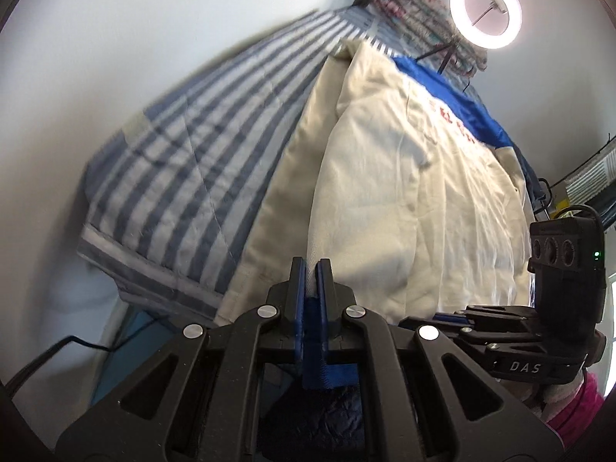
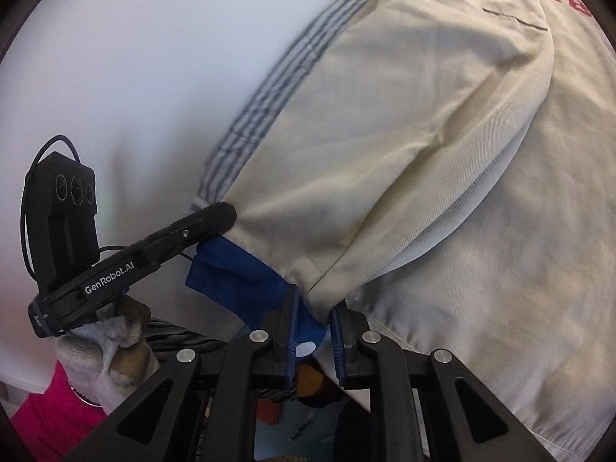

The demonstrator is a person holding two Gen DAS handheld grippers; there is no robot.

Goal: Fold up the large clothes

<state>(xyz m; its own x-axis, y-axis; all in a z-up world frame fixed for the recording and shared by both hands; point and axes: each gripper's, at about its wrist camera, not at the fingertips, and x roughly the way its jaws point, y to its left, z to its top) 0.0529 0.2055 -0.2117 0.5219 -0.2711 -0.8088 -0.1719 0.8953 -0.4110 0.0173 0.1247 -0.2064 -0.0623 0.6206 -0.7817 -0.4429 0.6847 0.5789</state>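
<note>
Cream jacket (image 1: 404,177) with blue trim and red lettering lies spread along a bed, over a blue-and-white striped quilt (image 1: 184,161) that shows bare along the wall-side edge. At the bed's far end sits a floral-patterned bundle (image 1: 419,11), and a lit ring light (image 1: 486,10) stands on its tripod near that far corner.

At the near edge of the bed, both claws grip the garment's hem. The left gripper (image 1: 311,269) has its jaws pressed together on a thin fold of the cream and blue cloth; in the right wrist view the same tool (image 2: 215,213) reaches in from the left, its tip touching the cream fabric's edge just above a blue cuff panel (image 2: 238,277). The right gripper (image 2: 313,308) is clamped on a bunched corner where cream cloth meets blue lining, a white snap button (image 2: 306,348) showing between the pads; in the left wrist view it (image 1: 454,317) sits just beside the left tool at the jacket's near edge.

A hand in a white knit glove (image 2: 104,342) holds the left tool, with a pink sleeve (image 2: 50,404) below it. A black cable (image 1: 57,350) trails beneath the bed's near corner.
</note>
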